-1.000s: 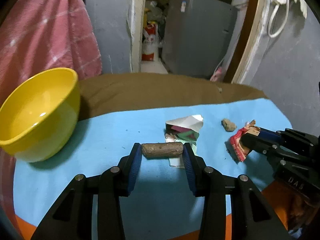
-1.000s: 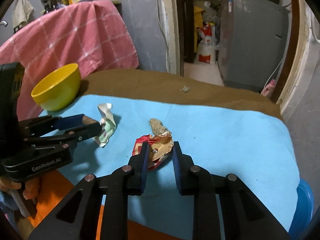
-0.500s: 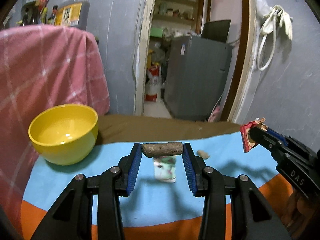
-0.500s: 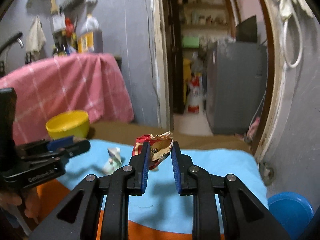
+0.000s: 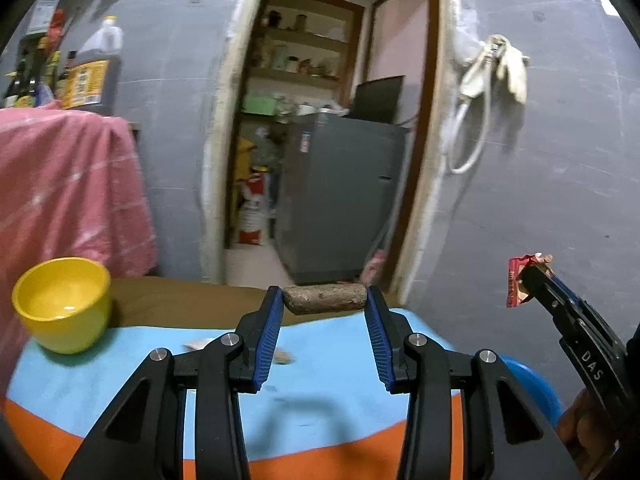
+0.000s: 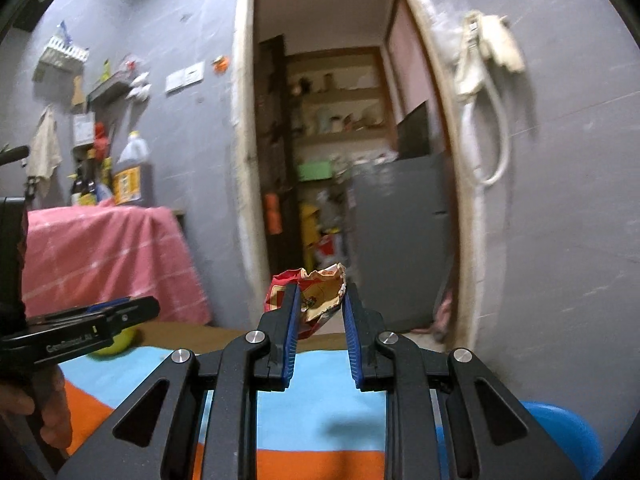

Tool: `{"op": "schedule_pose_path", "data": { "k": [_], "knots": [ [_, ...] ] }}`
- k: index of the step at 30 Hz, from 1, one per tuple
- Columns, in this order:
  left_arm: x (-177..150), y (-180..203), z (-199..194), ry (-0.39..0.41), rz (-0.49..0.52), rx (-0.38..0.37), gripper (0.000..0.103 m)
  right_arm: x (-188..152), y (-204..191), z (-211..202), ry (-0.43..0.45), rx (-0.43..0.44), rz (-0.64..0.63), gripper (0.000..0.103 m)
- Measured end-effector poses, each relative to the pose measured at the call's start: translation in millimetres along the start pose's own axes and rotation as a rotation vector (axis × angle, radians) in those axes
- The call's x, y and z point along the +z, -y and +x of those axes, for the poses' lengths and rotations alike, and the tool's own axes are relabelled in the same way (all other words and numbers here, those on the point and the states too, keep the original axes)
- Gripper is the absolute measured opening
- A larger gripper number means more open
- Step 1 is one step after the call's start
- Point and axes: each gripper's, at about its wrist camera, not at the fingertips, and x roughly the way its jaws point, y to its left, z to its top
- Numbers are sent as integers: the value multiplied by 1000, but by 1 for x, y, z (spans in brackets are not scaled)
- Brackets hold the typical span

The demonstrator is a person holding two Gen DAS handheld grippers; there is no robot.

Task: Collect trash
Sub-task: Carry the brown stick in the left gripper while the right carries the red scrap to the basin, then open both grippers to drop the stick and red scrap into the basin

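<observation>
We have 2 pieces up, the left tool (image 5: 324, 304) clamped on the brown stub (image 5: 324, 299) and the right tool (image 6: 320, 300) pinching the crumpled wrapper (image 6: 316, 296), neither binned yet, while what look like 2 blurred scraps (image 5: 282, 356) wait mid-worktop (image 5: 120, 380).

The right gripper (image 6: 320, 300) is pinching a crumpled red and tan wrapper (image 6: 316, 296) between its blue pads, holding it up in front of a far doorway (image 6: 340, 160). At the left, the left gripper (image 6: 138, 312) is reaching over the light blue cloth (image 6: 320, 400), partly hiding a yellow bowl (image 6: 116, 344). A blue bin (image 6: 560, 436) is showing near right.
</observation>
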Motion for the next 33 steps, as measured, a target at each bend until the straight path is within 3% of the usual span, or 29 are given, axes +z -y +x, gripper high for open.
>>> {"op": "schedule_pose_path", "data": {
  "k": [11, 16, 26, 30, 33],
  "knots": [
    [-5, 90, 41, -134, -1, -205, 37, -6, 98, -27, -23, -295, 173, 19],
    [-12, 123, 63, -210, -1, -262, 37, -17, 135, -32, -86, -389, 264, 19],
    [-41, 156, 108, -398, -13, -300, 37, -47, 180, -21, -289, -433, 370, 26],
    [-54, 158, 121, -466, -23, -312, 41, -49, 187, -24, -308, -440, 396, 33],
    [-60, 159, 122, -475, -33, -309, 46, -48, 189, -26, -307, -440, 405, 37]
  ]
}}
